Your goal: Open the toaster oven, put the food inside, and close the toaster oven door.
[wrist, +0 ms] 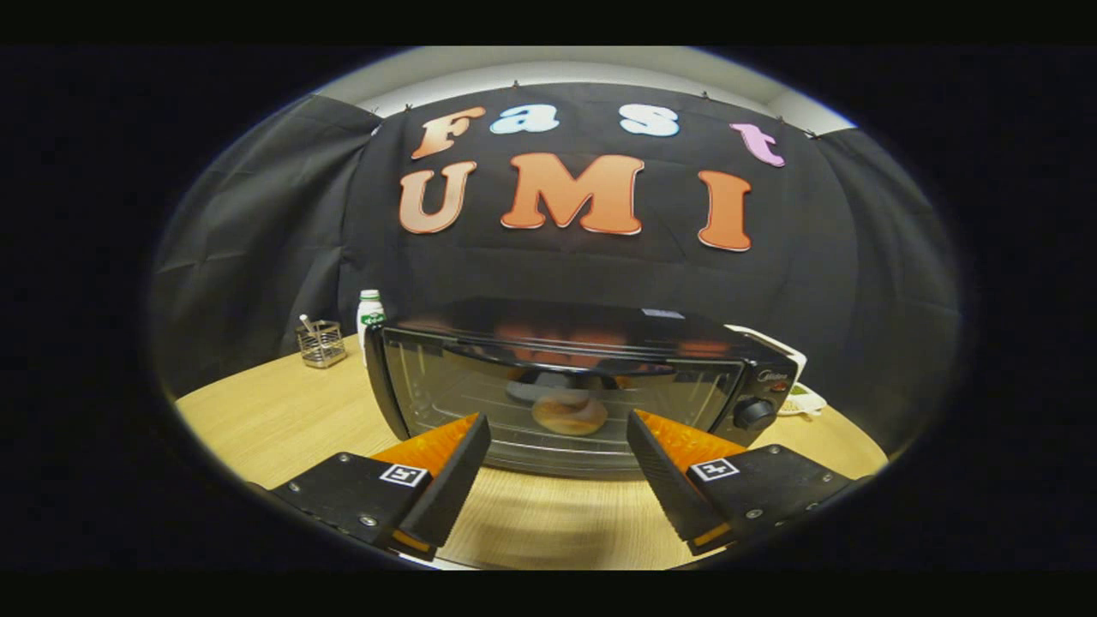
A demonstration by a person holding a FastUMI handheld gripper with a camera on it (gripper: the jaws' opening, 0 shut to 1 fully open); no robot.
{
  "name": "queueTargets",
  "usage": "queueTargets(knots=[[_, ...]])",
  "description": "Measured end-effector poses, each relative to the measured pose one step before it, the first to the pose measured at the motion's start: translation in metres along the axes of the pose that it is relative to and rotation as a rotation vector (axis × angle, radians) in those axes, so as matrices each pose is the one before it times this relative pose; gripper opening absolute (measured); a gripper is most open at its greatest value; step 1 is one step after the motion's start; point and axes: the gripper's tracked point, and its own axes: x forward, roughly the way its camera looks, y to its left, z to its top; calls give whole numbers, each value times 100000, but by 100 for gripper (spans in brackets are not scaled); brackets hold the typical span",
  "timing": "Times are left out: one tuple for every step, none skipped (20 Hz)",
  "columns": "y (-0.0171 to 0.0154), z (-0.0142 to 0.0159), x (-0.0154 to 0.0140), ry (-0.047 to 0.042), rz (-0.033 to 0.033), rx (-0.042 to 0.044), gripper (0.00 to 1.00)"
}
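Note:
A black toaster oven [583, 343] stands on the wooden table [274, 411], just ahead of my fingers. Its glass door [557, 398] is closed and upright. Through the glass I see a round, light brown bun [570, 413] resting inside on the rack. A black knob [754, 414] sits on the oven's right panel. My gripper [557, 446] is open, its two orange-and-black fingers spread wide in front of the door's lower edge with nothing between them.
A small wire basket [321, 343] and a white bottle with a green label [370, 315] stand at the back left of the table. A white dish [806, 401] lies behind the oven's right side. Black cloth walls close off the booth.

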Motion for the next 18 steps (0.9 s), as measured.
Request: queueTargets(knots=[[-4,302,-528,-1160,558,818,96],[-131,456,-528,-1034,540,1208,96],[-116,698,-891,-1344,782,1022,96],[-118,797,-771,-1696,604,710,96],[-127,809,-893,-2046,737,95,96],[-193,752,-806,-1782,345,-441,95],[-129,769,-676,-1828,455,-570,95],[-143,760,-660,-1785,741,-58,95],[47,551,-826,-1348,666,472,95],[13,535,-394,-825,864,643,95],[-175,208,-582,-209,565,536,95],[-177,172,-681,-512,383,313,95],[-150,425,-788,-728,103,185,95],[-151,570,-793,-1308,486,-185,95],[-99,634,-621,-1475,318,-8,95],[-181,490,-723,-1107,487,0,95],[33,483,-637,-922,497,531,95],[-160,344,-576,-466,411,1113,95]])
